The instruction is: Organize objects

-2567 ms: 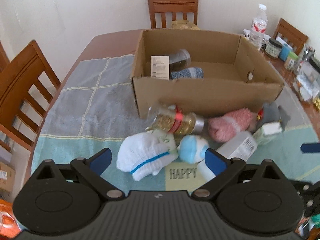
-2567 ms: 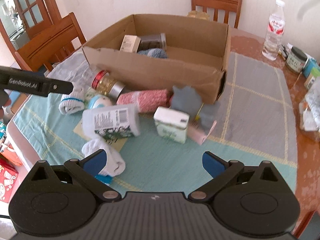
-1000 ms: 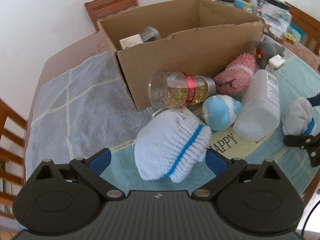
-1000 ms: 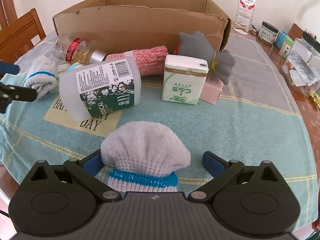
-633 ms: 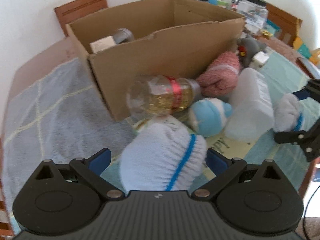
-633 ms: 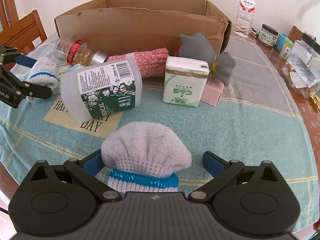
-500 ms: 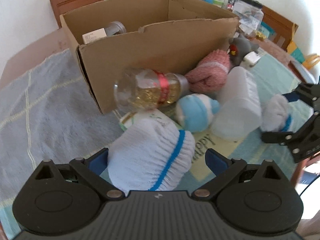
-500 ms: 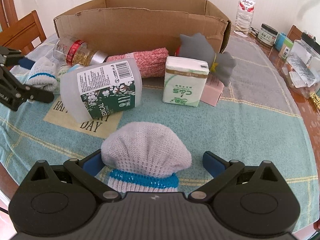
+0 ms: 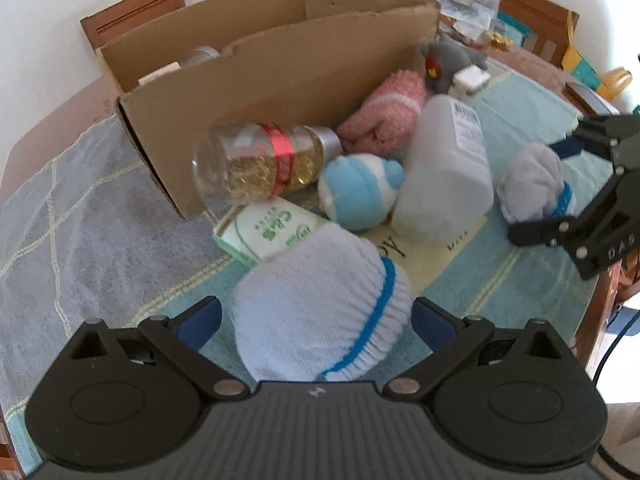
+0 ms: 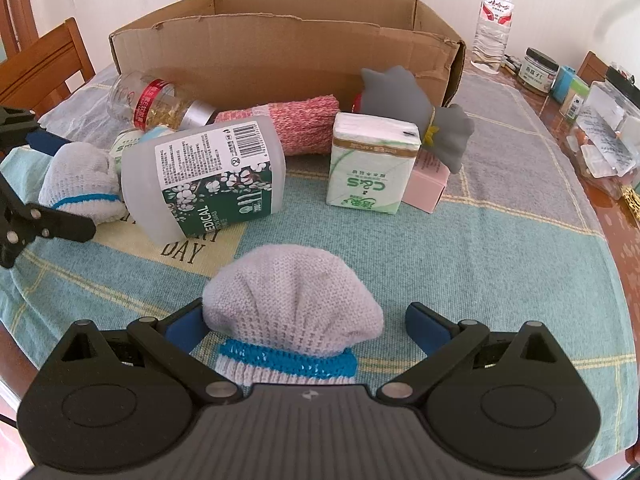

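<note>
Both grippers, left [image 9: 316,316] and right [image 10: 306,322], gape wide around their rolled gloves [image 9: 320,312] [image 10: 292,300]; I fear closing nudges the medical bottle [image 10: 208,180] at 11 o'clock.

White knit glove [image 9: 320,304] is banded in blue. Cloth [image 10: 500,264] is checked teal and grey. Box [image 10: 280,56] is plain brown.

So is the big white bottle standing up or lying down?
Lying down: the white bottle rests on its side on the tablecloth, label facing up.

Two low, close wrist views, sharing the cardboard box [image 9: 280,68].
</note>
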Demonstrator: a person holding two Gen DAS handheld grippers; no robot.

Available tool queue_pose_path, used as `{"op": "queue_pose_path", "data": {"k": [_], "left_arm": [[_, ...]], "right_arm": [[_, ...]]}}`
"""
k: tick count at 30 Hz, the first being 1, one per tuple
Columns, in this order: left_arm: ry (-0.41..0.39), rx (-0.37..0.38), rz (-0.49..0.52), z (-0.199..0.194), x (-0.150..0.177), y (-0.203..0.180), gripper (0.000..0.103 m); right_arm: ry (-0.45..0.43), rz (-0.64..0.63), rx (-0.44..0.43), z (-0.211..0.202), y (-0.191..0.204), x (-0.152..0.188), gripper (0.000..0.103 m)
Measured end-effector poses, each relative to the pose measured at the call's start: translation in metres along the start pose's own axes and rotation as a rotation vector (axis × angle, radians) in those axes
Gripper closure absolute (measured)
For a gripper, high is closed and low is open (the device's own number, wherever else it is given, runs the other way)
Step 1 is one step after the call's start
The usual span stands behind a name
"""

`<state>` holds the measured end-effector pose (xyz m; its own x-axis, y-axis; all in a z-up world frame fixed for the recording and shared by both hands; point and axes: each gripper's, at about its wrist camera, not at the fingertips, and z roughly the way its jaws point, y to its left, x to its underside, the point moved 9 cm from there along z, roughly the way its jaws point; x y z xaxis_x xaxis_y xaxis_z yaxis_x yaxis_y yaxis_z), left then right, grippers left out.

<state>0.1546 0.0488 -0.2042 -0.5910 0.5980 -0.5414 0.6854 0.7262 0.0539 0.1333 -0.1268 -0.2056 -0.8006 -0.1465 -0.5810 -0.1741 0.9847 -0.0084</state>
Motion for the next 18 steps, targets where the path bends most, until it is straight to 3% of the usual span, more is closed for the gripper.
{"op": "queue_pose_path", "data": {"k": [5, 18], "left_arm": [[0.002, 0.029, -0.09, 0.0061, 0.0052, -0.0006, 0.001], [-0.079, -0.084, -0.217, 0.0059, 0.0101, -0.0062, 0.0]], "right_arm": [[-0.002, 0.0, 0.0, 0.0, -0.0004, 0.0, 0.0], [-0.002, -0.001, -0.001, -0.0003, -0.0009, 0.0003, 0.0]]}}
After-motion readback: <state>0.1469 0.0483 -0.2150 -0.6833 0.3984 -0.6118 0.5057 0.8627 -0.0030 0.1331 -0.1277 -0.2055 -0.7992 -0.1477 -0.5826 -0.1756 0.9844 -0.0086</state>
